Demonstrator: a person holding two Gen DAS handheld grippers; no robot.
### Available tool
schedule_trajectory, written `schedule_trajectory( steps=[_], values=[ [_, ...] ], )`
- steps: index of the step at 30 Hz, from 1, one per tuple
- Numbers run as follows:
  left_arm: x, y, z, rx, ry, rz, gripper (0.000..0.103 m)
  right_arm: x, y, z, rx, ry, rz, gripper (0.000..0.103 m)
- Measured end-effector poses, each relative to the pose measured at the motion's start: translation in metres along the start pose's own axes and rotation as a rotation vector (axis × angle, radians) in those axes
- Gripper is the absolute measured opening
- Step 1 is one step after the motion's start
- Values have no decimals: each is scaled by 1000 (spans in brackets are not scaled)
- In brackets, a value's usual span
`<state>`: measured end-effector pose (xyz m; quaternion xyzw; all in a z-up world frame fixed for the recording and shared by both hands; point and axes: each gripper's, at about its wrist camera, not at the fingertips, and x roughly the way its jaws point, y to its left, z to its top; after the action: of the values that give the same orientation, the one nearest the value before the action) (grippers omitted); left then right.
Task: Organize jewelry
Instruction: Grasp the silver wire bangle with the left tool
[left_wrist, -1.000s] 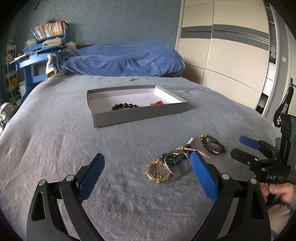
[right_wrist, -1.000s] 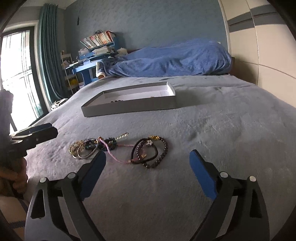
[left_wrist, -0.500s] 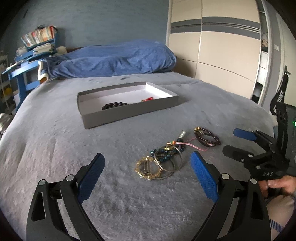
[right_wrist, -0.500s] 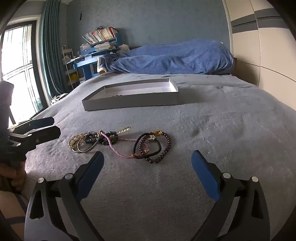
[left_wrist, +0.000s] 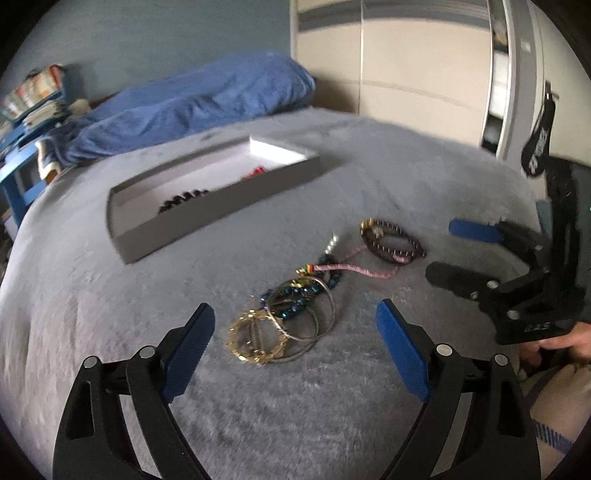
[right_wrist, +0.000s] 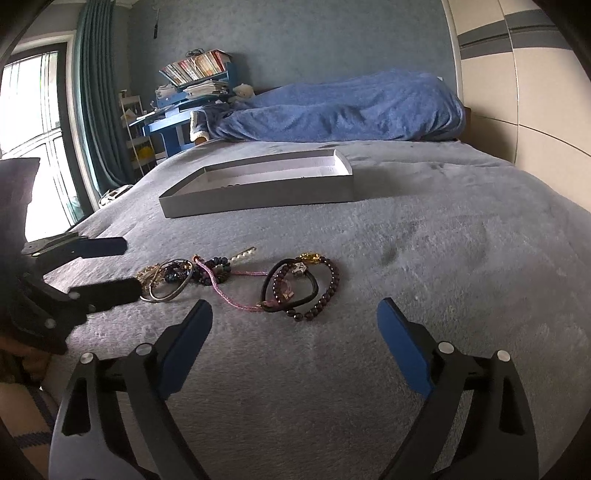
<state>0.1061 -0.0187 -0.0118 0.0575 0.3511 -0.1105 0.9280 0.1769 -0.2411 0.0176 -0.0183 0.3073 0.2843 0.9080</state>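
Loose jewelry lies on the grey bedspread: gold and silver bangles (left_wrist: 273, 328), a blue bead bracelet (left_wrist: 299, 291), a pink cord (left_wrist: 351, 267) and a dark bead bracelet (left_wrist: 391, 243). In the right wrist view the dark bead bracelet (right_wrist: 325, 288) and a black hair tie (right_wrist: 284, 284) lie just ahead. A shallow grey box (left_wrist: 207, 218) beyond holds a dark bead bracelet (left_wrist: 181, 197) and a red piece (left_wrist: 256, 171). My left gripper (left_wrist: 295, 339) is open, straddling the bangles from just above. My right gripper (right_wrist: 295, 332) is open and empty, short of the bead bracelet.
A blue duvet (right_wrist: 332, 107) is bunched at the bed's far end. A blue desk with books (right_wrist: 184, 92) stands by the window at the left. Wardrobe doors (left_wrist: 406, 74) run along the right side. The box also shows in the right wrist view (right_wrist: 258, 192).
My left gripper has moved forward and tilted, closing in over the bangles. The right gripper has moved slightly closer to the bead bracelet. Both stay open.
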Motion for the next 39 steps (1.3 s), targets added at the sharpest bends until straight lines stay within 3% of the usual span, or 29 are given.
schedule_trajectory(
  steps=[5,12,16,25,34,39],
  values=[
    [20,-8,6,55,76,0,67,-1,-2,-1,11,-3,-3,89],
    [31,-8,10,65,97,13,48,-2,-3,-1,24,-5,-1,89],
    [26,-6,9,56,77,3,48,-2,-4,-1,27,-6,0,89],
    [-7,11,0,-46,-48,-26,48,-4,-5,-2,34,-11,0,89],
    [-23,43,-20,-126,-32,46,48,-6,2,6,1,-4,9,84],
    [-27,62,-30,-197,-25,56,48,6,-2,18,20,42,5,84]
  ],
)
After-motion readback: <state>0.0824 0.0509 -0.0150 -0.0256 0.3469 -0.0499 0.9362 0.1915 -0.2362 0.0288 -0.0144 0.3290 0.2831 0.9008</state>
